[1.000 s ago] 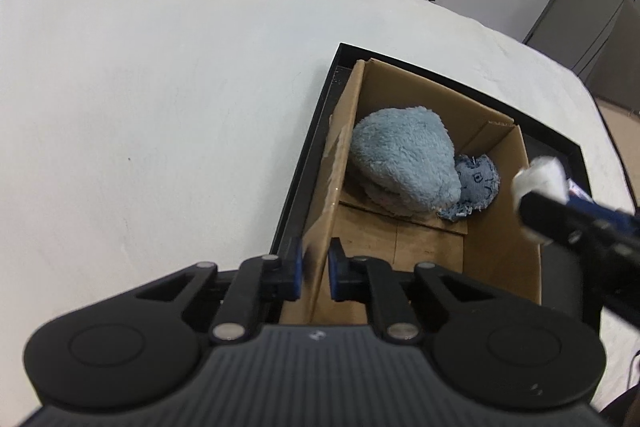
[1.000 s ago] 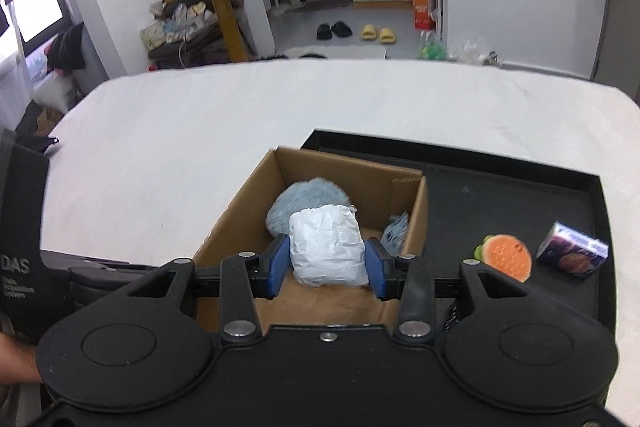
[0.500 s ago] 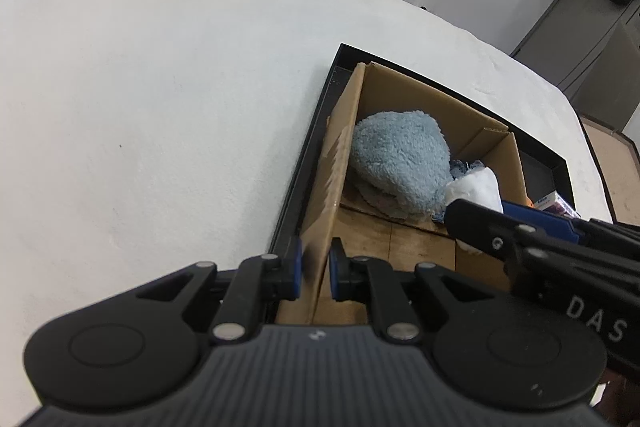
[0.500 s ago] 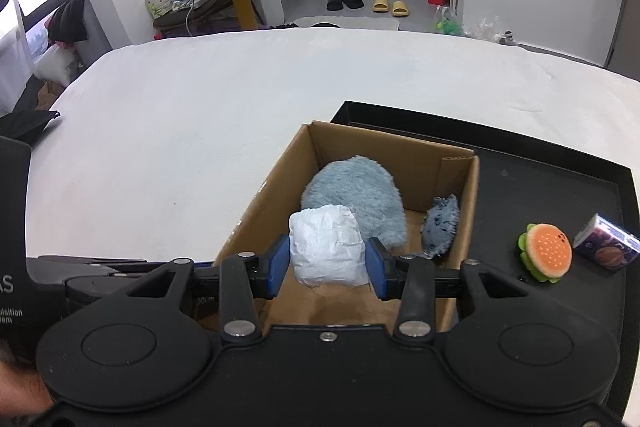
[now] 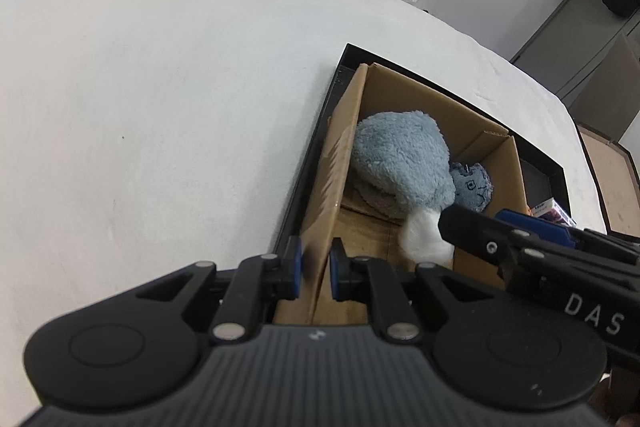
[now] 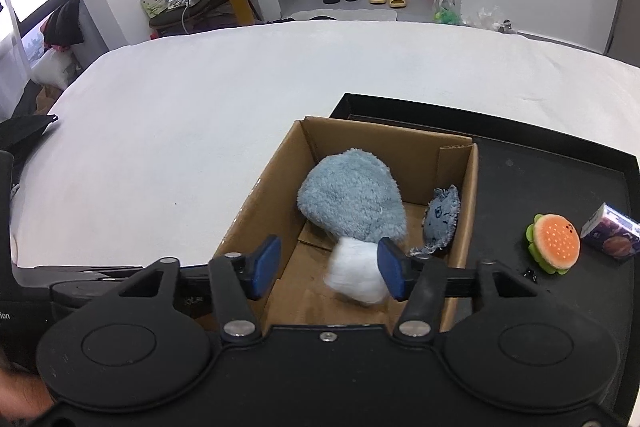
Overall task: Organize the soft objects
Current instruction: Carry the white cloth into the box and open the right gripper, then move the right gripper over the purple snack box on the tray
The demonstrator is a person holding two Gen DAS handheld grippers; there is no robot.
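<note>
R gripper over the near end of the cardboard box; jaws have just been opening, now about half spread. White crumpled wad (tissue or soft paper, can't say which) sits between them but off-centre: against the R pad, clear gap on the L pad side, image blurred, so prob. released and dropping to the box floor rather than held. L gripper pinched nearly closed on the box's near-left wall, pads either side of the cardboard, steadying it. Already in box: fluffy blue plush at centre, small denim-look blue plush leaning on the R wall. Box stands in the L end of the black tray; burger plush and small purple carton lie on tray floor outside the box, to its R, just beside each other. Table white, bare otherwise. Risks from here: wad may cling to the R pad and get dragged back out when the gripper lifts; light wad could bounce or roll onto the blue plush and sit proud of the rim; pulling R gripper up carelessly could clip the R wall and shove the box, L pinch should counter that; if L lets go early, box may skid in tray. Burger plush not yet boxed.
</note>
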